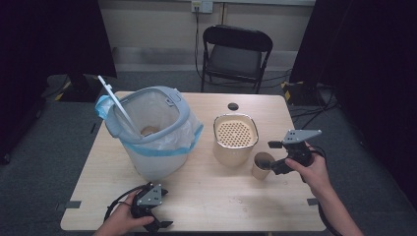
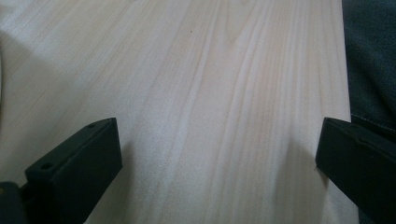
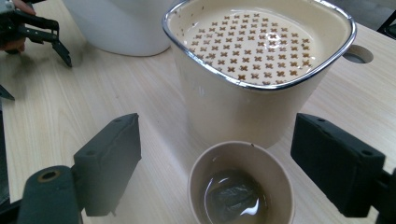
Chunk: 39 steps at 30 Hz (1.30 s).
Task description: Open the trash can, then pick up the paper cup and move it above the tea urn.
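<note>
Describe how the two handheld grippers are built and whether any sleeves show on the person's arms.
Both the left gripper and the right gripper are black, each with two blocky, flat-faced jaws with small round holes near their ends. Each carries a grey three-cornered plate dotted with small holes on top. Black cables trail from both. Forearms are bare; no sleeves visible.

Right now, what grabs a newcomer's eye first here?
Probably the big white bin with its blue-edged liner, on the table's left half. Then the cream strainer pot right of it, and the paper cup holding liquid, which stands between the open jaws of the right gripper.
</note>
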{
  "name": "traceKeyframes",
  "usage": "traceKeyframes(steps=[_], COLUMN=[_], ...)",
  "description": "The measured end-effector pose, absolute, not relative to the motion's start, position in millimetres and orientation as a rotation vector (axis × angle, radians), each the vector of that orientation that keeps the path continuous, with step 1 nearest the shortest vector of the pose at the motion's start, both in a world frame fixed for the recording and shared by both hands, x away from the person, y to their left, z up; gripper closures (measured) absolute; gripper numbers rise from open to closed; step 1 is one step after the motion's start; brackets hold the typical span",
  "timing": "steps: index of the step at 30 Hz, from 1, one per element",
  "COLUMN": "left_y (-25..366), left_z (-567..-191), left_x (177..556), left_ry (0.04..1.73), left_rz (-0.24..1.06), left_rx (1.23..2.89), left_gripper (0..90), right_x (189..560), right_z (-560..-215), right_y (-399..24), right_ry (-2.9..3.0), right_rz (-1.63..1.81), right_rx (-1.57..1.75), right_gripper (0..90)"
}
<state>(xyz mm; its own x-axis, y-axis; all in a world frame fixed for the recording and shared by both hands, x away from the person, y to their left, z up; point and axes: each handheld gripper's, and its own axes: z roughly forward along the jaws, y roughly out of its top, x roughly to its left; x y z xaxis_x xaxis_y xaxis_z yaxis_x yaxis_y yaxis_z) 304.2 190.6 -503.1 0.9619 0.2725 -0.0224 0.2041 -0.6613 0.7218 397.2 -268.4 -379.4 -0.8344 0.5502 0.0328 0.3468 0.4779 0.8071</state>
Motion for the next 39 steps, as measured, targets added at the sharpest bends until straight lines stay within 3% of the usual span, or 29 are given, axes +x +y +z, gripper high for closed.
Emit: traceKeyframes(steps=[30,39], left_y=[191,190], left_z=[-503,-503], left_x=[304,304], left_ry=[0.333,0.34], left_rz=[0.114,0.115], left_rx=[2.318,2.314], left_gripper=[0.0,0.0], right_x=[373,369], right_z=[-416,-421], right_y=[-305,-315], right_ry=[2.442,2.405], right_rz=[1.349,1.362], right_rx=[0.89,0.894], right_gripper=[17.6,14.4])
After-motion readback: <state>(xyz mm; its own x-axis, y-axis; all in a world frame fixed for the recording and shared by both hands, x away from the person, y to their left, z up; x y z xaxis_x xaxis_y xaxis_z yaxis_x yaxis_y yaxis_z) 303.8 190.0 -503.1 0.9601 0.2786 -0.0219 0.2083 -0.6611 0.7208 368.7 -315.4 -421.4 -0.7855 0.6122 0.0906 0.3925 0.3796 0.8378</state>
